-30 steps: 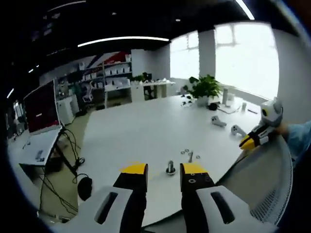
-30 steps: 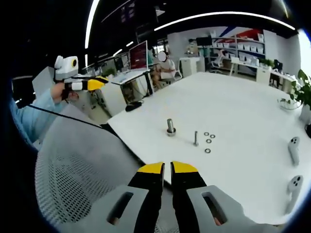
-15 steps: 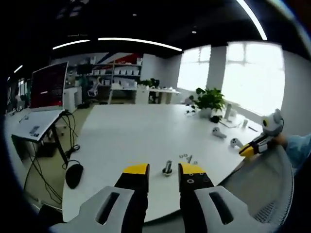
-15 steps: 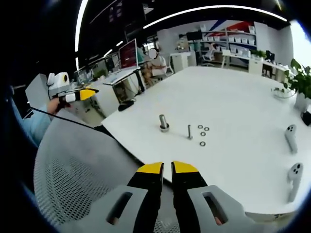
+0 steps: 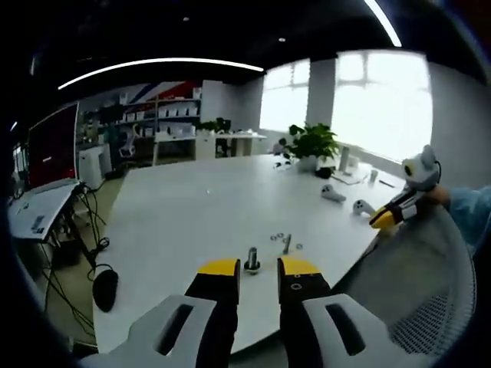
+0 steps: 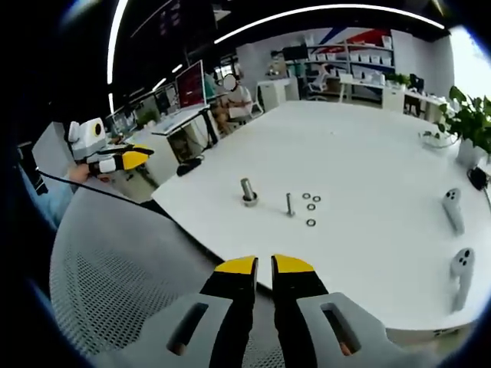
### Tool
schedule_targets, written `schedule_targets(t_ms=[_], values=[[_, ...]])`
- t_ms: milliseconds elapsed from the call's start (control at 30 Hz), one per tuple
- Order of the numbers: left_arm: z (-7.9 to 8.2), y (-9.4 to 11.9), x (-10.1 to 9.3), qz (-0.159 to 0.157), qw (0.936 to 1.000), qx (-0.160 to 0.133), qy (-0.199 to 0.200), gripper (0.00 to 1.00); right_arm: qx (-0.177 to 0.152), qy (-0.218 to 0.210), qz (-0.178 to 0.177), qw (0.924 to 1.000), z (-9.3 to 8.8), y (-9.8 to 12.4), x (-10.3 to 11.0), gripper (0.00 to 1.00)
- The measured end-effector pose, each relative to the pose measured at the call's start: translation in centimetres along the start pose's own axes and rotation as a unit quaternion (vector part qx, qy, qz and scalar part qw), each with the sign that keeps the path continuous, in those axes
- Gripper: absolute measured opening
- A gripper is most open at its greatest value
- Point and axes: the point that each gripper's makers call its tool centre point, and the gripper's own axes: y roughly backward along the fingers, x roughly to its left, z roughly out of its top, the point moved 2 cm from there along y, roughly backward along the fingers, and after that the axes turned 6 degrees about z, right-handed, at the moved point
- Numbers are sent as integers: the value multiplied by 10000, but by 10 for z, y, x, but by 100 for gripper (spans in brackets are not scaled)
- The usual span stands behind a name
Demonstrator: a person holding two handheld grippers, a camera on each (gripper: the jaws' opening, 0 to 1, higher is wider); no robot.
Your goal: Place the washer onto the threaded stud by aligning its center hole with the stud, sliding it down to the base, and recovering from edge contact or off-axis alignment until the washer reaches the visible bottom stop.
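On the white table (image 6: 368, 153), nothing of the task is done yet: three washers (image 6: 310, 222) lie loose in a small cluster, just beside a thin upright stud (image 6: 289, 204), and a thicker bolt on a wide base (image 6: 248, 191) stands a little apart from them. In the left gripper view the same group sits at the near edge: the thick bolt (image 5: 251, 259), the thin stud (image 5: 286, 244) and the washers (image 5: 278, 237) next to it. No washer is on either post, so picking one up, aligning it and sliding it down all remain.

The right gripper (image 6: 264, 266) hangs over a mesh chair back (image 6: 115, 268), well short of the parts, its jaws nearly closed with a narrow gap and nothing between them. The left gripper (image 5: 258, 267) has its jaws parted and empty, framing the thick bolt from a distance.

Two white controllers (image 6: 459, 245) lie at the table's far side, near a potted plant (image 5: 311, 142). The room is an open office with shelves, monitors, large windows and ceiling strip lights.
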Motion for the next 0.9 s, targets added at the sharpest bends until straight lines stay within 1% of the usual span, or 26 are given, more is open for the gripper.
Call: schedule_targets(t_ms=[67, 100, 167, 200, 233, 267, 300, 333, 367, 400, 467, 500, 533, 600, 633, 667, 733, 767, 800, 833, 867, 900], values=[[3, 1, 6, 75, 9998, -97, 171, 15, -20, 19, 26, 10000, 1, 0, 1, 10], [2, 1, 6, 90, 9997, -85, 190, 15, -9, 26, 40, 10000, 0, 0, 2, 10], [-2, 0, 9, 173, 9997, -2, 193, 15, 94, 47, 76, 9999, -2, -1, 3, 10], [-3, 1, 11, 218, 9996, 29, 173, 14, 215, 71, 137, 9996, -6, -2, 5, 10], [-2, 1, 13, 285, 9995, 11, 156, 14, 244, 130, 270, 9993, -6, -3, 8, 11], [2, 2, 20, 479, 9987, -122, 95, 13, -69, 202, 625, 9978, 3, -4, 19, 12], [2, 3, 21, 510, 9986, -144, 71, 13, -208, 134, 761, 9968, 6, -4, 23, 14], [1, 3, 23, 561, 9983, -111, 124, 13, -103, 27, 826, 9965, 3, -3, 23, 16], [-3, 4, 24, 666, 9975, 2, 234, 13, 153, 102, 917, 9956, -4, -3, 24, 17], [-6, 5, 25, 714, 9971, 96, 249, 13, 403, 244, 1165, 9921, -10, -4, 27, 17], [-4, 8, 27, 901, 9955, 116, 285, 13, 498, 275, 1405, 9884, -11, -4, 29, 19], [0, 10, 28, 1038, 9942, 97, 249, 13, 533, 432, 1561, 9853, -9, -5, 27, 19], [1, 11, 28, 1070, 9939, 94, 232, 13, 542, 523, 1619, 9839, -7, -5, 24, 19], [6, 14, 28, 1294, 9913, 88, 236, 13, 576, 708, 1628, 9824, -3, -7, 12, 19], [9, 16, 28, 1413, 9895, 59, 288, 13, 593, 790, 1627, 9817, 0, -10, 2, 19], [11, 17, 27, 1466, 9887, 40, 321, 13, 619, 835, 1652, 9808, 2, -12, -3, 19], [17, 18, 24, 1597, 9864, -16, 387, 13, 646, 1061, 1726, 9771, 9, -20, -16, 19], [18, 17, 22, 1613, 9862, -39, 365, 13, 696, 1179, 1731, 9753, 11, -26, -24, 19], [18, 16, 21, 1705, 9850, -21, 271, 13, 767, 1291, 1738, 9733, 11, -31, -30, 19], [15, 16, 23, 1842, 9827, 54, 195, 12, 932, 1462, 1753, 9691, 9, -39, -39, 19], [10, 15, 25, 1985, 9798, 119, 226, 12, 1006, 1578, 1769, 9663, 8, -45, -45, 19], [8, 14, 27, 2030, 9787, 134, 267, 12, 1067, 1678, 1787, 9636, 7, -52, -51, 19]])
